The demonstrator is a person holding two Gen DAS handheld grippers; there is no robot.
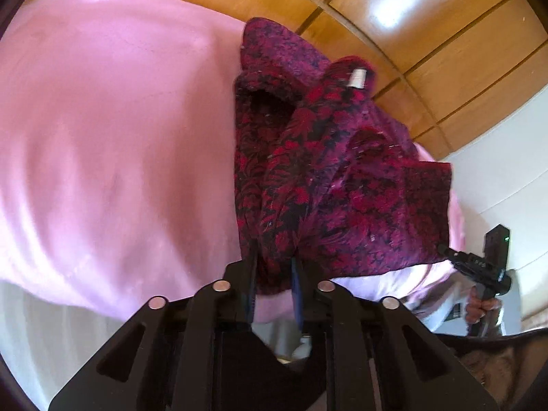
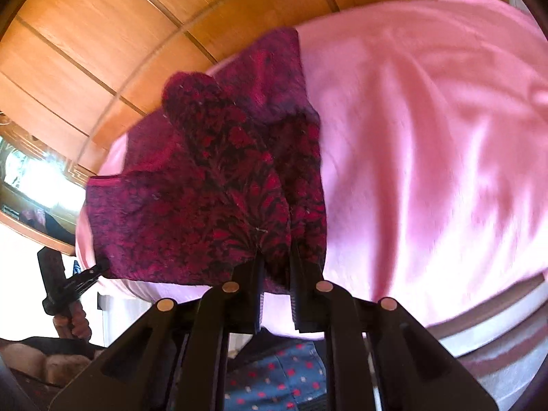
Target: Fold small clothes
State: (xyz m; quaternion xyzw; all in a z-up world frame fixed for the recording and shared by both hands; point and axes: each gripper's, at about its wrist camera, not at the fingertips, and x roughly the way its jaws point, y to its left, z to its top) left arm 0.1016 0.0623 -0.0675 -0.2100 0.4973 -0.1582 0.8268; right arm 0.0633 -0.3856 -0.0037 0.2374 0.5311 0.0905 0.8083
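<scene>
In the left wrist view we see the garment (image 1: pixel 328 171) right of centre on the bed (image 1: pixel 113 144), its near edge in our left hand-held gripper (image 1: pixel 274 274) at bottom centre. The right hand-held gripper (image 1: pixel 445 250) meets its lower right corner. The wooden panelling (image 1: pixel 411 34) lies behind, across the top. In the right wrist view the garment (image 2: pixel 219 185) sits left of centre.
</scene>
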